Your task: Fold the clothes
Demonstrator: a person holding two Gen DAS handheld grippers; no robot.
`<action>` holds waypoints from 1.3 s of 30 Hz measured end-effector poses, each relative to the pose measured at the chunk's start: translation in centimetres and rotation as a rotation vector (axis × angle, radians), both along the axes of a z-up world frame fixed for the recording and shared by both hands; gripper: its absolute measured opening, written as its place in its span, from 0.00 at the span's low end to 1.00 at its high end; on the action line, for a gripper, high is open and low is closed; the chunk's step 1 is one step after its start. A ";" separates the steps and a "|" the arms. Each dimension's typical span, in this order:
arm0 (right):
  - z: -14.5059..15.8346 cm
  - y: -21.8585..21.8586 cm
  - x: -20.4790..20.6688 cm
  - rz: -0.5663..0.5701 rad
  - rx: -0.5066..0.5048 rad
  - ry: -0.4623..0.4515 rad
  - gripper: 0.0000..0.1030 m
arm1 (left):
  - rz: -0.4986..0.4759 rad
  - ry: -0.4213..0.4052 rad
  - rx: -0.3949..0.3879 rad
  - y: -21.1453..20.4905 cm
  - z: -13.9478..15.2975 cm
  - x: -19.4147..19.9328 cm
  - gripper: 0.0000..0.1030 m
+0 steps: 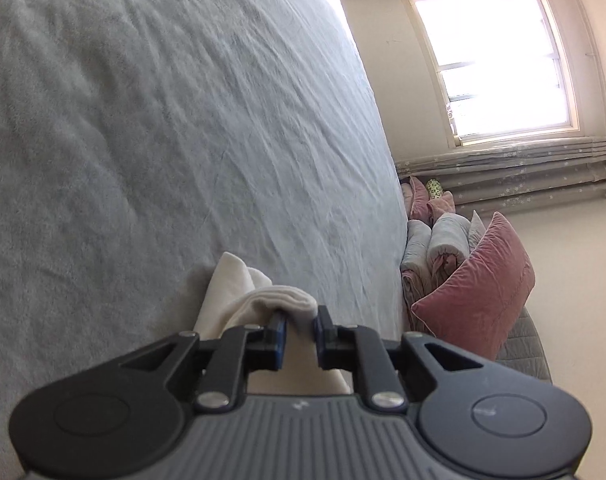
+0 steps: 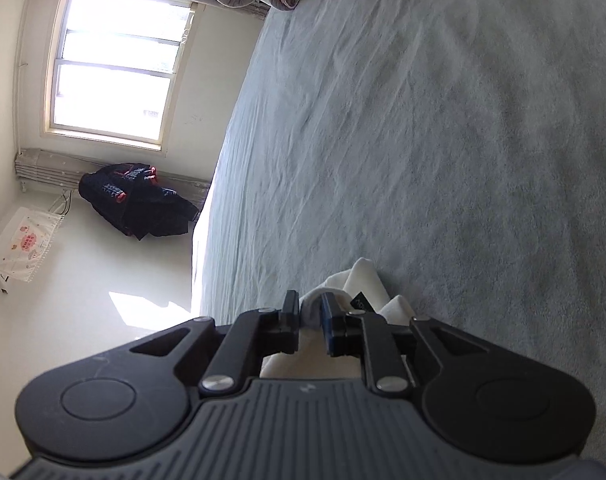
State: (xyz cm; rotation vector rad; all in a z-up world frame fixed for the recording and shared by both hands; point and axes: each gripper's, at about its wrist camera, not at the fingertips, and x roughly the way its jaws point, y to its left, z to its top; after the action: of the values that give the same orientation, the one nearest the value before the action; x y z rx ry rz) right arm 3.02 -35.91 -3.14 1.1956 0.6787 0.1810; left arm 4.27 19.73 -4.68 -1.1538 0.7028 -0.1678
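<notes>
A cream white garment (image 1: 243, 296) is bunched between the fingers of my left gripper (image 1: 300, 322), which is shut on a fold of it above the grey bed sheet (image 1: 163, 120). In the right wrist view the same white garment (image 2: 363, 284), with a small black label, is pinched by my right gripper (image 2: 309, 312), also shut on its edge. Both grippers hold the cloth lifted over the bed. Most of the garment hangs below the grippers, hidden.
The bed (image 2: 423, 120) fills most of both views. Pink pillows (image 1: 479, 284) and rolled blankets (image 1: 435, 248) lie at its end. A dark jacket (image 2: 135, 200) sits by the wall under a bright window (image 2: 115, 68). A white box (image 2: 19, 248) stands on the floor.
</notes>
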 end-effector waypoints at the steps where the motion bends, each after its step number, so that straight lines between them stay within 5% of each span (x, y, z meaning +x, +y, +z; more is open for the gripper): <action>1: 0.2 -0.2 -0.2 -0.004 -0.023 -0.015 0.43 | 0.001 -0.021 0.030 0.2 0.0 0.1 0.36; 5: 2.1 0.7 -0.2 0.026 -0.197 -0.114 0.51 | -0.042 -0.047 0.095 1.3 0.4 1.3 0.49; 11: 2.7 5.6 -0.1 0.159 -0.625 -0.224 0.51 | -0.102 -0.162 0.431 0.5 0.5 1.3 0.54; 14: 1.4 7.4 0.1 0.218 -0.786 -0.238 0.51 | -0.139 -0.240 0.404 0.4 0.2 1.6 0.54; 20: 0.3 8.6 0.6 0.222 -0.771 -0.265 0.46 | -0.168 -0.268 0.470 -1.5 0.3 1.8 0.48; 21: 0.2 8.8 0.6 0.226 -0.783 -0.256 0.39 | -0.165 -0.265 0.499 -1.8 0.3 1.8 0.44; 23: 0.4 9.1 0.9 0.218 -0.810 -0.263 0.16 | -0.149 -0.266 0.529 -1.8 0.2 1.3 0.16; 30: 1.9 10.4 2.4 0.175 -0.912 -0.315 0.12 | -0.083 -0.333 0.589 -3.1 2.1 0.4 0.13; 39: 3.2 11.7 4.2 0.134 -1.016 -0.344 0.12 | -0.098 -0.219 0.742 -4.7 1.0 4.8 0.13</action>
State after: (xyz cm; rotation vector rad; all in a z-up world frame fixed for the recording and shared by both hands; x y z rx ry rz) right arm 7.22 -24.18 0.04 0.1352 0.4401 0.1202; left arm 9.05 15.02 -3.68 -0.3844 0.5527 -0.0986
